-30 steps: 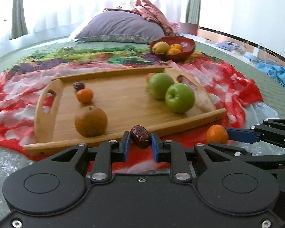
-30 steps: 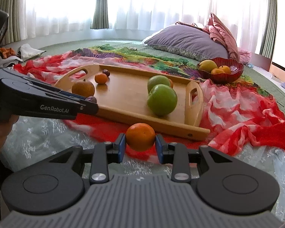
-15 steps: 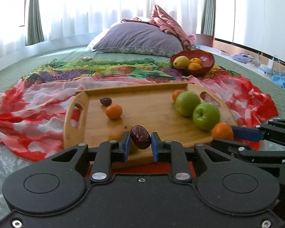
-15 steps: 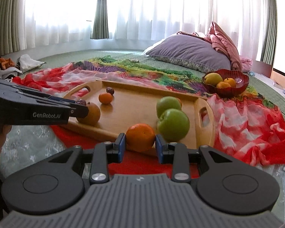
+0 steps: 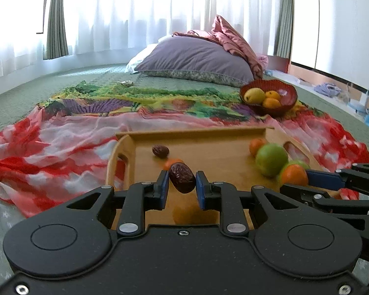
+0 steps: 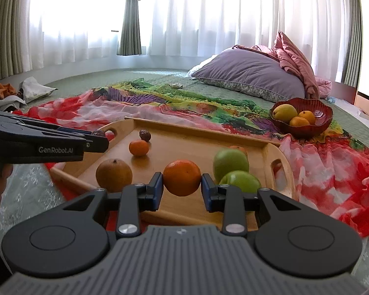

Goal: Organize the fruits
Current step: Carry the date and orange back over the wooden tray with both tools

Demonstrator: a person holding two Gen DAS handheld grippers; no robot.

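Date (image 5: 182, 177) upright, top tilted left

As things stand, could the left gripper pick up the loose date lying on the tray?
Probably not yet: the left gripper is already shut on a date. The path to the loose date on the wooden tray looks clear otherwise.

The pale wooden tray (image 6: 278, 152) looks smooth and satin — the wrinkled dark-brown date (image 5: 182, 177) is glossy, the round orange mandarin (image 6: 182, 177) finely dimpled. The red-and-white scarf (image 6: 332, 167) is thin cloth; matt black plastic claw (image 5: 182, 184).
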